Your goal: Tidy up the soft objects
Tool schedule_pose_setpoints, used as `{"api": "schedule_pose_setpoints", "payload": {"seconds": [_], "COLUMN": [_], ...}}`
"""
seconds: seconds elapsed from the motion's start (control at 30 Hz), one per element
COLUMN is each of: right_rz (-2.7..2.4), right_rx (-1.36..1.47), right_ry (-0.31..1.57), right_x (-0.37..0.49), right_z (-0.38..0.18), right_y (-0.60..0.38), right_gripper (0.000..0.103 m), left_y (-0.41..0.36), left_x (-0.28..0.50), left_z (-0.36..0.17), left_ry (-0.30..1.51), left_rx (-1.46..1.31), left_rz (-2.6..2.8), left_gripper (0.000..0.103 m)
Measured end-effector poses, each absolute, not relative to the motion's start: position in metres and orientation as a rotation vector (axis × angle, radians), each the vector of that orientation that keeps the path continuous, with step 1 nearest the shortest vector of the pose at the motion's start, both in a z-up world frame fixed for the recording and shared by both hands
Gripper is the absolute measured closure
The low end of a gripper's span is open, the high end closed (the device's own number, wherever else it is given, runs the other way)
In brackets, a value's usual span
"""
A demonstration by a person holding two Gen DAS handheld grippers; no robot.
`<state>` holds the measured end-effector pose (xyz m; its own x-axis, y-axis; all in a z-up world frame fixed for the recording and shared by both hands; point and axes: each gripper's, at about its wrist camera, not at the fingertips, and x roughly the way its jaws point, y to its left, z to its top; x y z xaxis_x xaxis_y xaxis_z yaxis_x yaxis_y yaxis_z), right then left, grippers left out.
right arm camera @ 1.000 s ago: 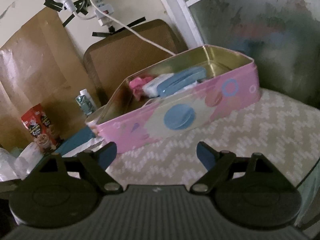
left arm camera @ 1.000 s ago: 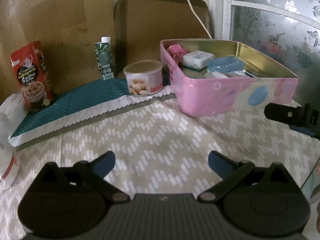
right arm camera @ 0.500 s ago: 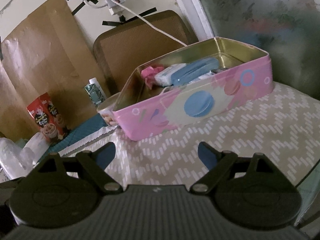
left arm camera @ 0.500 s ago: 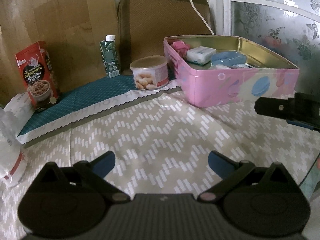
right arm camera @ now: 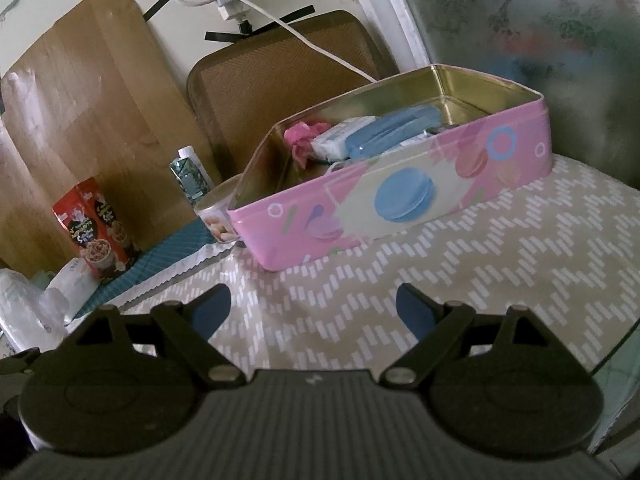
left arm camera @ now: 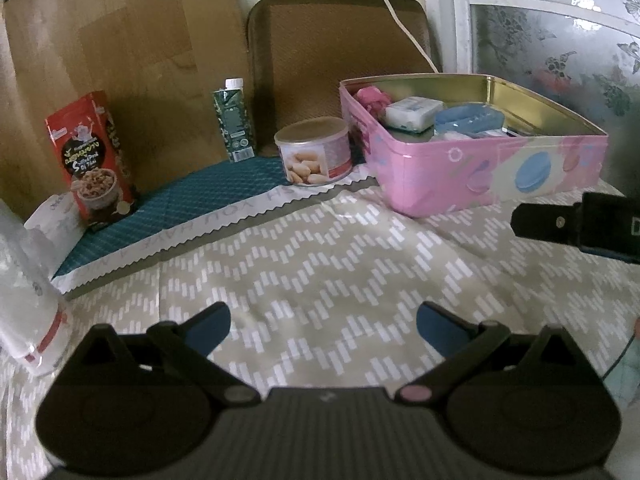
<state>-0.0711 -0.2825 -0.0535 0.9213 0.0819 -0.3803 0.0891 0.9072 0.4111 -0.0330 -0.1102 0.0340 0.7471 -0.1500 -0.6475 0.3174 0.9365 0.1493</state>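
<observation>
An open pink tin (left arm camera: 480, 176) stands on the patterned cloth, also in the right wrist view (right arm camera: 400, 200). Inside lie a pink soft bundle (left arm camera: 370, 98) (right arm camera: 302, 142), a white pack (left arm camera: 412, 112) (right arm camera: 340, 140) and a blue pack (left arm camera: 468, 118) (right arm camera: 392, 132). My left gripper (left arm camera: 322, 326) is open and empty, low over the cloth, well short of the tin. My right gripper (right arm camera: 314, 306) is open and empty in front of the tin; part of it shows at the right edge of the left wrist view (left arm camera: 576, 226).
A nut can (left arm camera: 316, 152), a green carton (left arm camera: 236, 120) and a red snack pouch (left arm camera: 90, 160) stand on a teal mat (left arm camera: 180, 204) at the back. A white plastic bag (left arm camera: 28, 304) lies at the left. A brown cushion (left arm camera: 340, 48) leans on the wall; a window (left arm camera: 560, 28) is right.
Both grippers have drawn back from the tin, so it looks smaller and farther. Both stay open and empty. Nothing on the table has moved.
</observation>
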Motion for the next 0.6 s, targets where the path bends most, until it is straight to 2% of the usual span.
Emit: {"api": "schedule_pose_setpoints", "payload": {"seconds": [0.6], "right_rz": [-0.004], "right_rx": [0.445], "right_ry": [0.409], "right_x": [-0.0704], "right_z": [-0.0552], "right_y": [-0.2822], "right_gripper": [0.011], "left_y": [-0.1073], "left_x": [-0.0348], "left_z": [0.037], "left_ry": [0.713], "left_rx": [0.236], "left_rz": [-0.262], "left_gripper": [0.0]}}
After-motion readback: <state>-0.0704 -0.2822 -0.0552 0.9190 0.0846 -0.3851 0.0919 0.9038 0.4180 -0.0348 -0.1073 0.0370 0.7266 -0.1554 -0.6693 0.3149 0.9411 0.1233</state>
